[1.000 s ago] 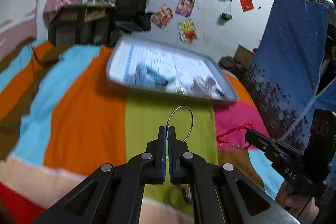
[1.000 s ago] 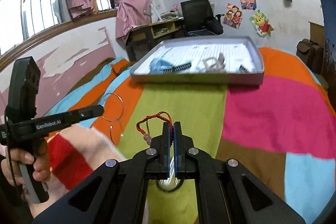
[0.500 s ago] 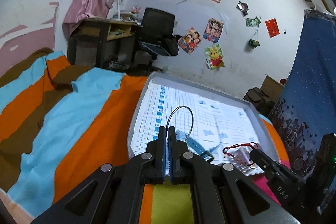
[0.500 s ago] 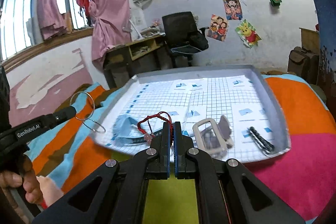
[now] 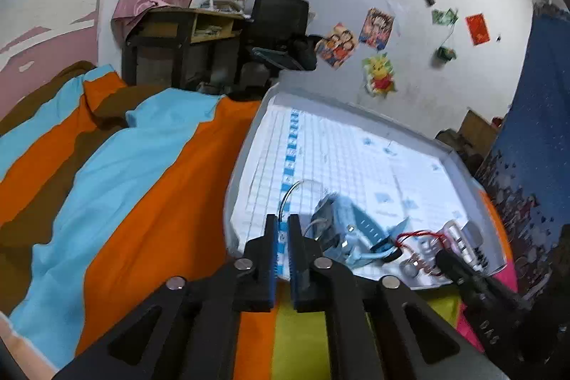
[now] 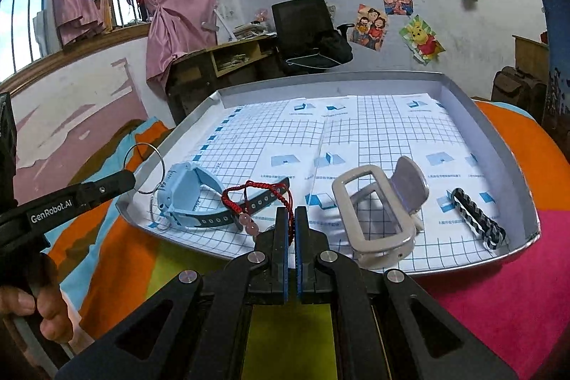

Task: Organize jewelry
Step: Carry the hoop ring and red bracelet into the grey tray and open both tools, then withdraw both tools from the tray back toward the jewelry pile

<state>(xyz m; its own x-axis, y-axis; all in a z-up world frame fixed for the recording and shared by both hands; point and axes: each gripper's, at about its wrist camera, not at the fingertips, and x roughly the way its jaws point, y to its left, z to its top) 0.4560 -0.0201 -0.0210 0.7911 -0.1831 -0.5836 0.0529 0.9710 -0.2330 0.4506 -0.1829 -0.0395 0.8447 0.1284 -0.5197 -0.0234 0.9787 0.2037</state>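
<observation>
A grey tray (image 6: 493, 138) lined with grid paper lies on the striped bedspread. My left gripper (image 5: 284, 230) is shut on a thin silver hoop (image 5: 295, 187) at the tray's near left corner; the hoop (image 6: 144, 168) shows beside the light blue watch (image 6: 194, 191). My right gripper (image 6: 294, 214) is shut on a red cord bracelet (image 6: 256, 196) with pink beads, held over the tray's front edge. The bracelet also shows in the left wrist view (image 5: 416, 235).
In the tray lie a white and lilac clasp piece (image 6: 381, 205) and a black braided band (image 6: 477, 219). The tray's raised rim (image 5: 245, 148) borders the orange stripe. A desk (image 6: 228, 59) and a black chair (image 6: 302, 31) stand behind the bed.
Both grippers moved forward from the bedspread to the tray's front edge, carrying the hoop and the red bracelet. The left jaws have parted slightly, with the hoop still between them.
</observation>
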